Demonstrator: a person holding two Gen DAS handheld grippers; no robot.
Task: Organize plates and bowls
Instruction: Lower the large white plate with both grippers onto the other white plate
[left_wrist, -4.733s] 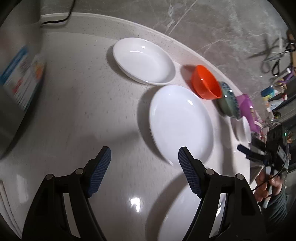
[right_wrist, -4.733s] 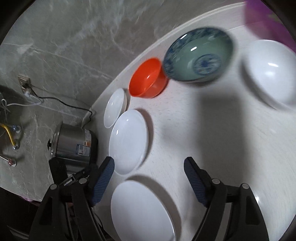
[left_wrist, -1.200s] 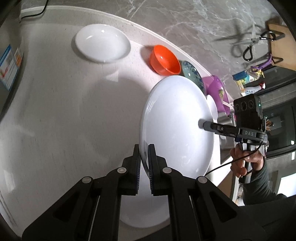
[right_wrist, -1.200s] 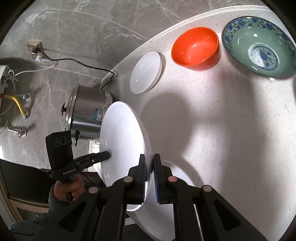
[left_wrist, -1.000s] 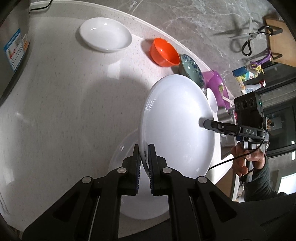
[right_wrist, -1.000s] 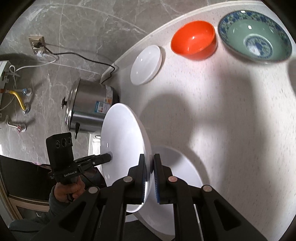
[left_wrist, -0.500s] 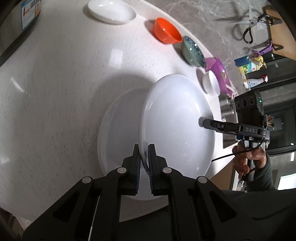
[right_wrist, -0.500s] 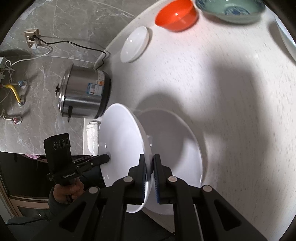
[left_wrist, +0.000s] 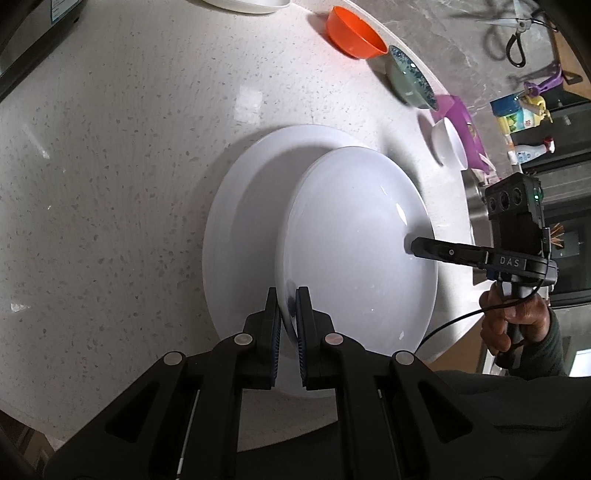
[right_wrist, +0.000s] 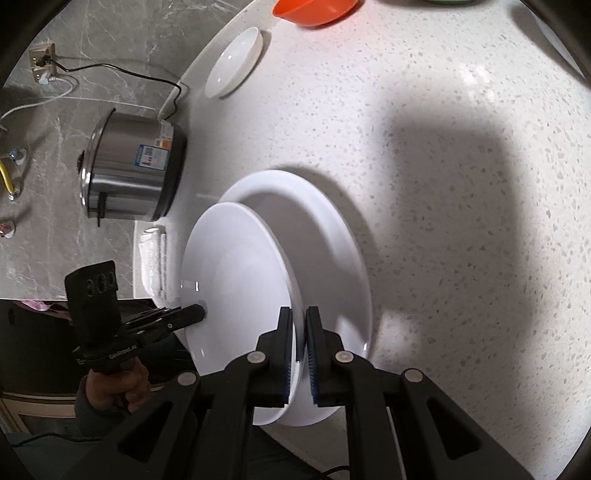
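I hold a white plate (left_wrist: 354, 240) (right_wrist: 236, 280) between both grippers, just above a second, larger white plate (left_wrist: 240, 221) (right_wrist: 332, 251) that lies on the speckled counter (left_wrist: 110, 147). My left gripper (left_wrist: 287, 310) is shut on the held plate's near rim. My right gripper (right_wrist: 299, 332) is shut on the opposite rim; it shows in the left wrist view (left_wrist: 417, 248). The held plate is tilted and overlaps the lower one.
An orange bowl (left_wrist: 354, 37), a blue-patterned green bowl (left_wrist: 410, 79), a small white bowl (left_wrist: 448, 146) and a purple item (left_wrist: 461, 118) line the counter's far edge. A white dish (right_wrist: 234, 62) and a steel cooker (right_wrist: 133, 170) stand at the left end.
Both grippers carried the held plate toward the counter's near edge and lowered it over the larger plate, which now lies directly beneath. The bowls have slid toward the frame tops.
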